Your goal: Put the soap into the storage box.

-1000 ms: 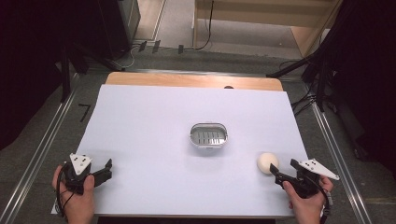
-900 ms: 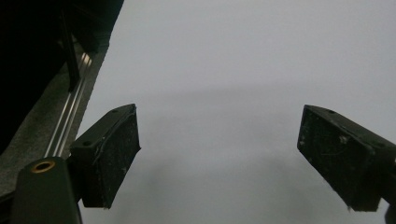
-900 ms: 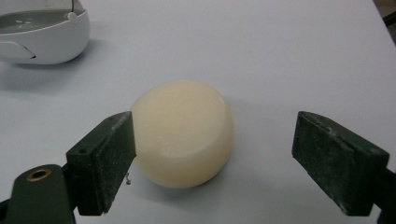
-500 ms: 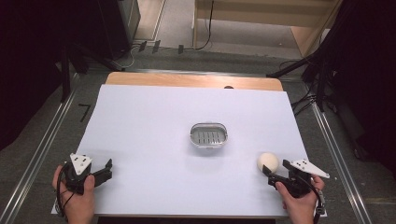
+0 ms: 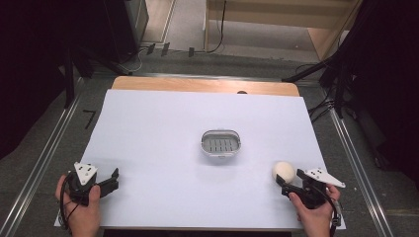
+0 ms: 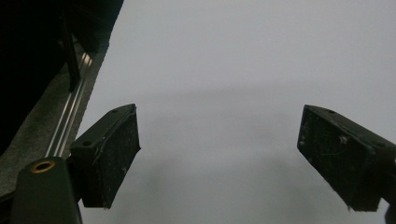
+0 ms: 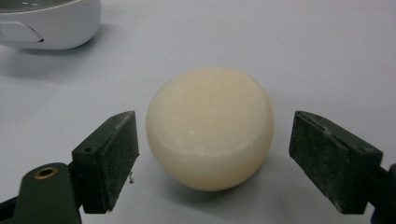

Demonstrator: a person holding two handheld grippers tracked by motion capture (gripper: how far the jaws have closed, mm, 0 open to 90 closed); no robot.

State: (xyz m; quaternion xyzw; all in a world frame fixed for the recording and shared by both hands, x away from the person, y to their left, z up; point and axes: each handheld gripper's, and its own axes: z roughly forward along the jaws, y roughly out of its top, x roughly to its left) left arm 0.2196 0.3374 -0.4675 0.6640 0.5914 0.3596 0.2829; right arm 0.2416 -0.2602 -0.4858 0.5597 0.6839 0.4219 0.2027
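Cream-coloured, rounded bar of soap (image 7: 210,127) lies on the white table cover (image 5: 163,133) near its right front corner, between the wide-spread jaws of the right gripper (image 7: 212,163), with a gap on each side and neither pad touching. Small oval white soap dish with a slotted grey insert (image 5: 221,142) stands at mid-table, well apart from the soap. Left gripper (image 6: 219,154) rests at the left front corner, jaws wide apart over bare cover, holding nothing.
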